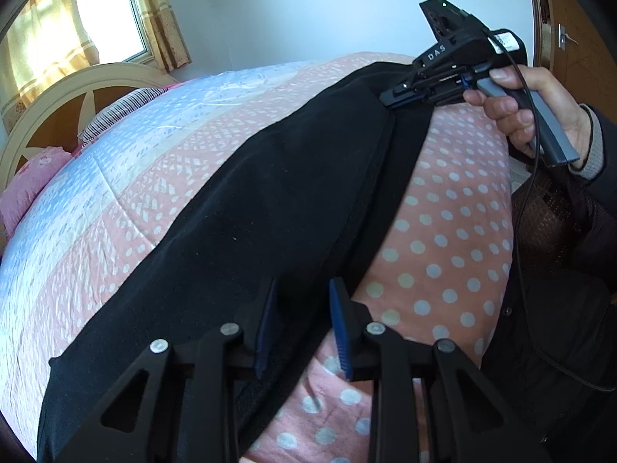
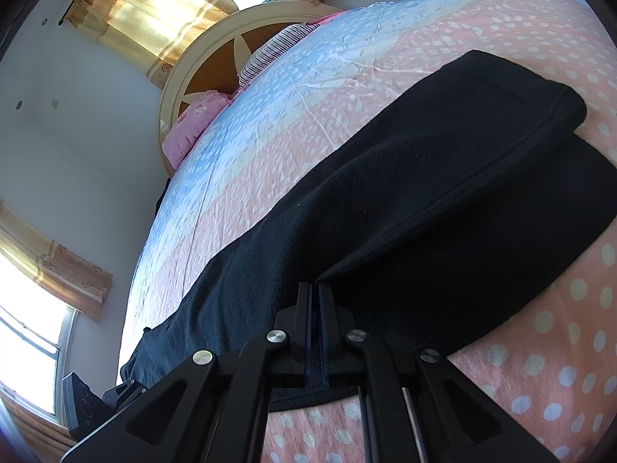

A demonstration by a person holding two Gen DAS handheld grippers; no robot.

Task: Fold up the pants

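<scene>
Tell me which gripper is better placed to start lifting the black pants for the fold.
Right. The right gripper is already shut on the black pants; the left gripper has open jaws straddling the cloth.

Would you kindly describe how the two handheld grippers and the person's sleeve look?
Both grippers, left and right, are black linkage frames with silver rivets and blue ribbed pads. The right one carries white "DAS" lettering, a grey handle and a thin black cable. The sleeve is dark over a grey knit cuff.
</scene>
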